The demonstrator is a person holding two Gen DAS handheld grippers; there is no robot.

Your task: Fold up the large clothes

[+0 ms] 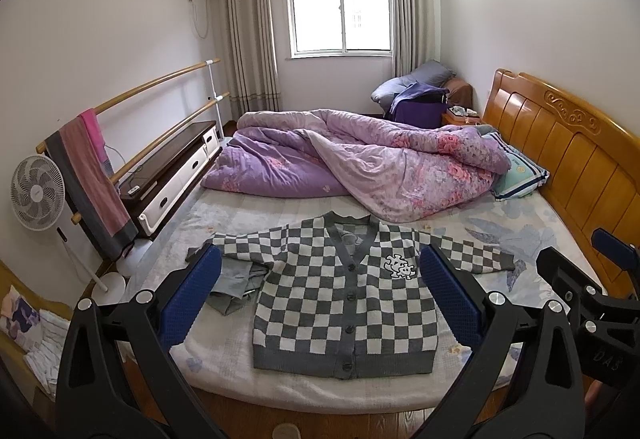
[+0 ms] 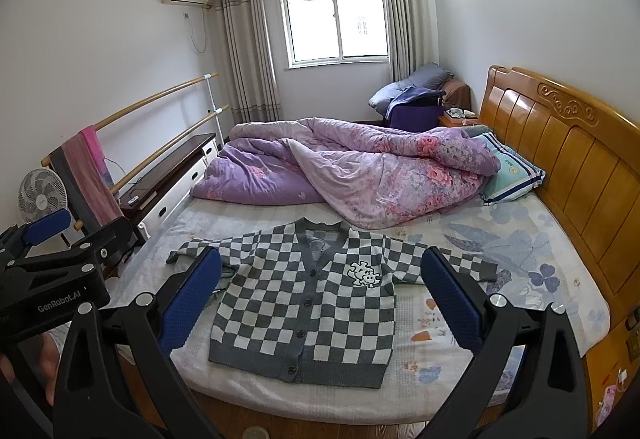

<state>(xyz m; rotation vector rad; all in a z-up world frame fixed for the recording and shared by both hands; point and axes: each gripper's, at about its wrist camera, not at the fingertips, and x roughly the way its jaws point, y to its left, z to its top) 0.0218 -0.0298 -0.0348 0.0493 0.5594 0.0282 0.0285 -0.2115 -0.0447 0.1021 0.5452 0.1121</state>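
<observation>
A grey and white checkered cardigan (image 1: 344,303) lies flat and buttoned on the bed, sleeves spread out; it also shows in the right wrist view (image 2: 304,315). My left gripper (image 1: 320,295) is open and empty, held above the bed's near edge with the cardigan between its blue pads. My right gripper (image 2: 320,295) is open and empty, held the same way. The right gripper shows at the right edge of the left wrist view (image 1: 592,287), and the left gripper shows at the left edge of the right wrist view (image 2: 52,271). A grey garment (image 1: 236,283) lies partly under the cardigan's left sleeve.
A crumpled purple floral quilt (image 1: 360,159) fills the far half of the bed. A pillow (image 1: 516,171) lies by the wooden headboard (image 1: 568,143). A fan (image 1: 36,191), a towel rail (image 1: 96,175) and a low cabinet (image 1: 176,167) stand left of the bed.
</observation>
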